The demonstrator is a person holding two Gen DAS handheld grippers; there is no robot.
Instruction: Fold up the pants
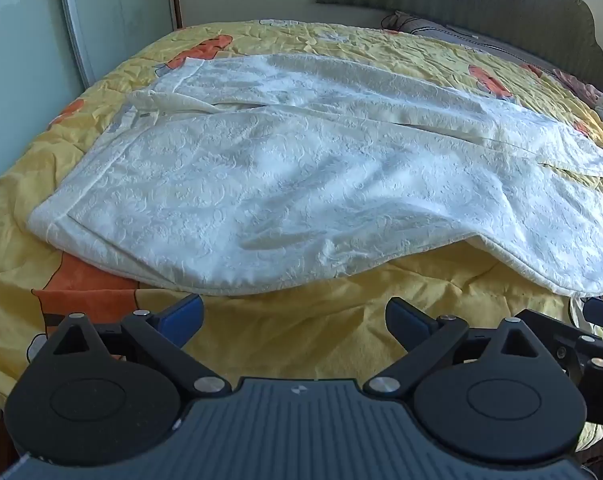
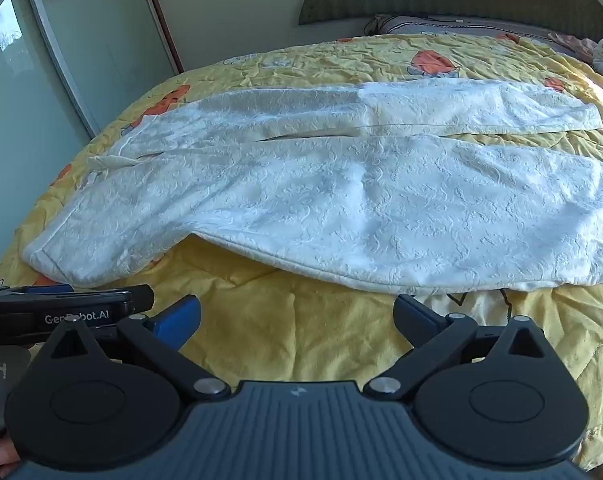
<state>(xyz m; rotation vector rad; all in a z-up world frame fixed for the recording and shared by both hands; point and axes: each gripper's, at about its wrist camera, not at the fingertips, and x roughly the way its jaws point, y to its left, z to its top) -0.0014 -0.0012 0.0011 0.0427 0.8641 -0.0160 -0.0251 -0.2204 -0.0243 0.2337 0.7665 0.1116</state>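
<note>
A bed covered by a crinkled yellow quilt with orange cartoon prints (image 1: 321, 332) fills the frame, bearing white textured fabric pants (image 1: 285, 184) spread across its middle and a grey patterned pillow (image 2: 441, 24) at upper right.

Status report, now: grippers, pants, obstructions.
Left gripper open, right gripper open, both short of the cloth. Pants spread flat on quilt, unfolded. Nothing in the way.
</note>
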